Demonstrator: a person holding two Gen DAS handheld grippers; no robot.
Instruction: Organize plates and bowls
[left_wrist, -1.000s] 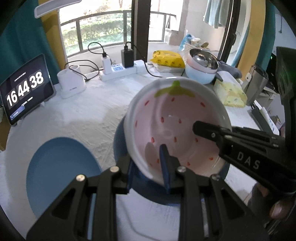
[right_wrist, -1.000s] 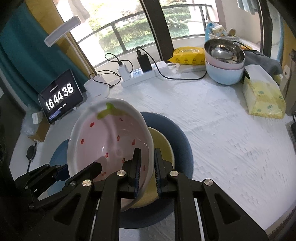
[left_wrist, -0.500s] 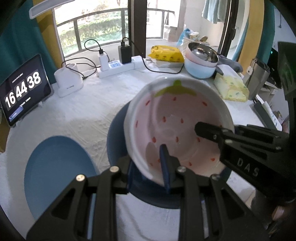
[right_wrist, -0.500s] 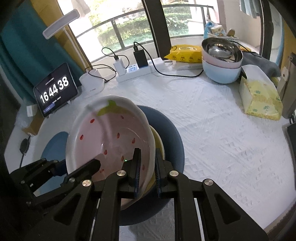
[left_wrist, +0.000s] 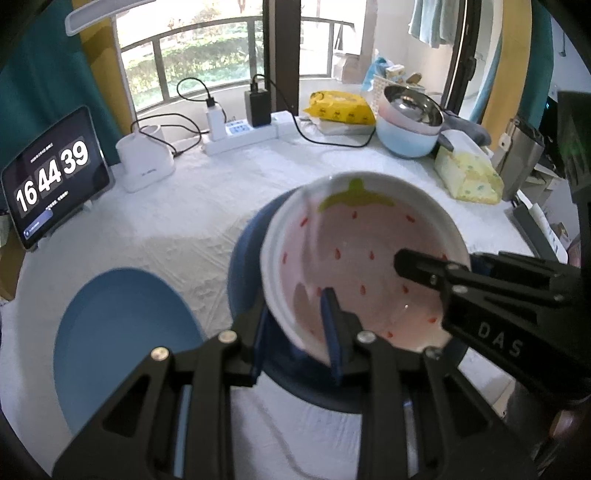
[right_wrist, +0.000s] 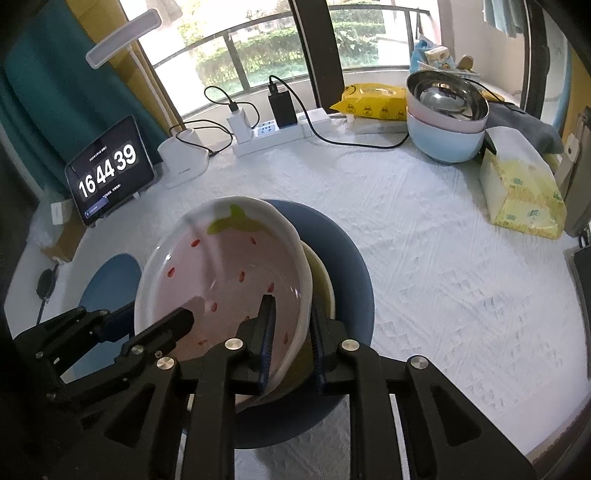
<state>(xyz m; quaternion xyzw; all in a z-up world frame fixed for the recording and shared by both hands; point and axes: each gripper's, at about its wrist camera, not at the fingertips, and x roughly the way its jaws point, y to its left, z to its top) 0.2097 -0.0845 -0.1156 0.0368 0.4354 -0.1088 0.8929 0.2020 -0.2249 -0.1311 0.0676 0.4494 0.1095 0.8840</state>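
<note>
1. A strawberry-patterned bowl (left_wrist: 364, 266), pink inside with red seed marks and a green leaf at its far rim, is held tilted above a dark blue plate (right_wrist: 347, 258) on the white-clothed table (right_wrist: 443, 240).
2. A yellowish bowl (right_wrist: 321, 280) is seen sitting on the dark blue plate, directly beneath the tilted bowl's right side.
3. The bowl's near-left rim is straddled by the left gripper (left_wrist: 295, 336), with 1 finger inside the bowl and 1 outside; the pads are seen pressed on the rim, so the rim is gripped.
4. The bowl's right rim is straddled by the right gripper (right_wrist: 291, 332) in the same way, 1 finger inside and 1 outside.
5. The right gripper's jaws are opening, and a gap is visible between the outer pad and the bowl wall, so the rim lies between the jaws without being clamped.
6. A second, lighter blue plate (left_wrist: 122, 343) is seen lying flat on the table to the left, apart from the dark one.
7. At the table's far edge a tablet clock (left_wrist: 55, 177), a power strip (left_wrist: 243, 136), a stack of bowls topped by a steel one (right_wrist: 447, 114) and a tissue pack (right_wrist: 521, 184) are seen.
</note>
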